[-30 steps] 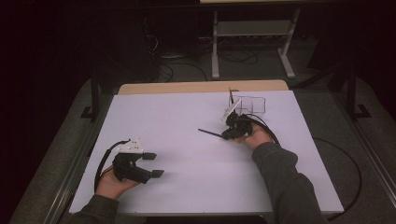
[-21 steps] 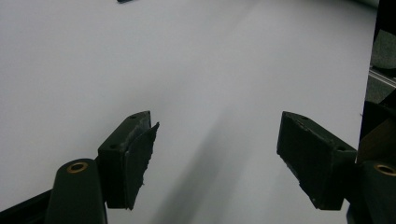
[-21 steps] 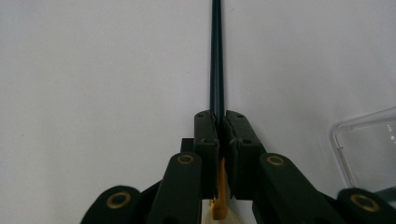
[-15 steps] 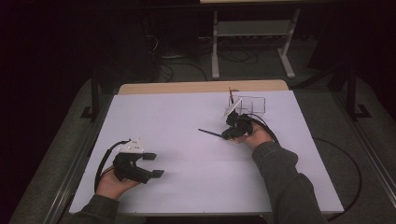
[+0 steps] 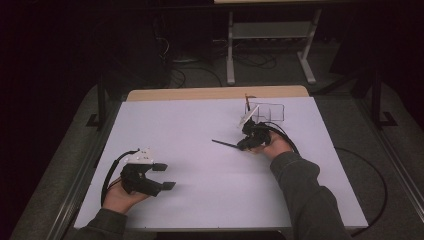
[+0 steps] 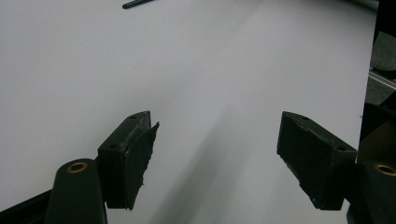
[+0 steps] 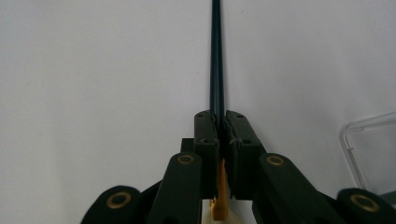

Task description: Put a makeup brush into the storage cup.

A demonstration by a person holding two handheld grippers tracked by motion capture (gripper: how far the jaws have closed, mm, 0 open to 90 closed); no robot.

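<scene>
A thin dark stick (image 5: 227, 144) lies low over the white table (image 5: 200, 200) and points left; it runs straight ahead (image 7: 217, 56) in the right gripper view. My right gripper (image 5: 244, 146) is shut on its near end, jaws pressed on it (image 7: 221, 122), with an orange piece behind the pads. My left gripper (image 5: 165, 176) rests at the front left, open with nothing between its jaws (image 6: 217, 154). The stick's far tip (image 6: 137, 3) shows at the top of the left gripper view.
A clear plastic box (image 5: 266, 112) stands just behind the right gripper, with a thin orange-tipped stick (image 5: 246, 101) upright at its left edge; its corner (image 7: 369, 144) lies to the right of the jaws. The table's wooden back edge (image 5: 215, 93) lies beyond.
</scene>
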